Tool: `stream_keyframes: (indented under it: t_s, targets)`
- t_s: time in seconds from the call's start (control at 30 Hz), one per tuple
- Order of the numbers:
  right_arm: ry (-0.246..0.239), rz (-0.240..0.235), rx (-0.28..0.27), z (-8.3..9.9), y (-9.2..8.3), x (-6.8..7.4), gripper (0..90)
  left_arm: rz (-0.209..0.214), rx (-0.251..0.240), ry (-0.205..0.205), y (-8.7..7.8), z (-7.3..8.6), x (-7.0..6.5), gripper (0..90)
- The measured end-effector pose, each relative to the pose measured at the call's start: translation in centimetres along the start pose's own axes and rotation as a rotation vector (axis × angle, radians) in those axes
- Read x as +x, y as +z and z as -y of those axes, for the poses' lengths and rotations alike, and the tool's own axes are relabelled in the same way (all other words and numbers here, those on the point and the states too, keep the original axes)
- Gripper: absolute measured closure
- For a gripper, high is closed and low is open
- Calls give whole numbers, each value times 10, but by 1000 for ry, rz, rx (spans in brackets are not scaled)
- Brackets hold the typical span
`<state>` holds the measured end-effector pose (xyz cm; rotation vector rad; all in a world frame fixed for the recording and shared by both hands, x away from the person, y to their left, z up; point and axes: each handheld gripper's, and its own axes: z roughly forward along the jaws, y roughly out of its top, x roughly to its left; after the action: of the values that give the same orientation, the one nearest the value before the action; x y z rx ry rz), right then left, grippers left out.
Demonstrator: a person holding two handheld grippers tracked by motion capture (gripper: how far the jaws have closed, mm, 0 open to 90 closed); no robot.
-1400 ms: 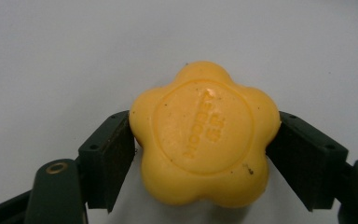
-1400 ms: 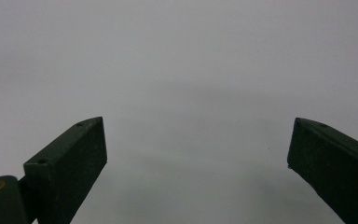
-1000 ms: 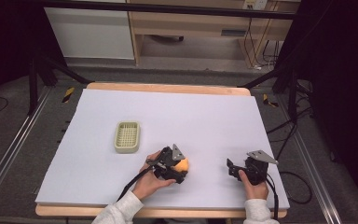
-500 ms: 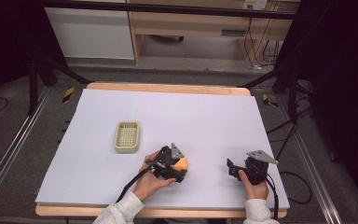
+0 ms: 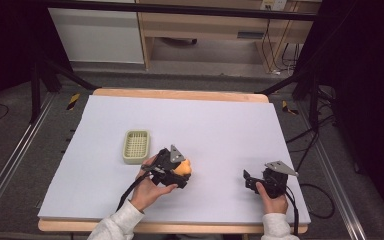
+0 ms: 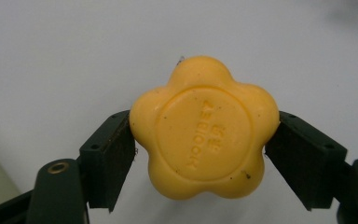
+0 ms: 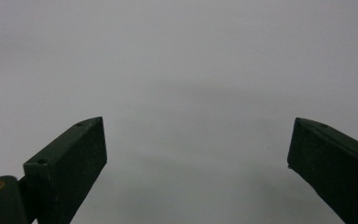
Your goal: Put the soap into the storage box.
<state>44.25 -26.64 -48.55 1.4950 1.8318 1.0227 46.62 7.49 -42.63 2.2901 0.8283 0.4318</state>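
Near the counter's front edge, my right hand-held gripper [image 5: 252, 181] rests with its jaws spread wide over bare white surface, holding nothing. A little farther in, left of centre, my left hand-held gripper [image 5: 180, 172] is clamped on the yellow flower-shaped soap [image 6: 204, 127], one jaw against each side, the embossed face towards the camera. Just beyond and to the left sits the pale green basket [image 5: 136, 146]. I judge the soap belongs there, so I should keep the squeeze steady on opposite lobes, lift clear of the counter [image 5: 220, 125], carry it over the rim and lower it level before releasing.
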Motion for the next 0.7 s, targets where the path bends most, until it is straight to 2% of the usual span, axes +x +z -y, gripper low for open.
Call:
stream_keyframes:
  t_s: [0.33,0.7]
  targets:
    - [0,3,4,0,1,0,50,-62,-47,-56,-36,12,33,245]
    - [-3,5,3,0,1,0,50,-134,-66,-127,-59,21,66,245]
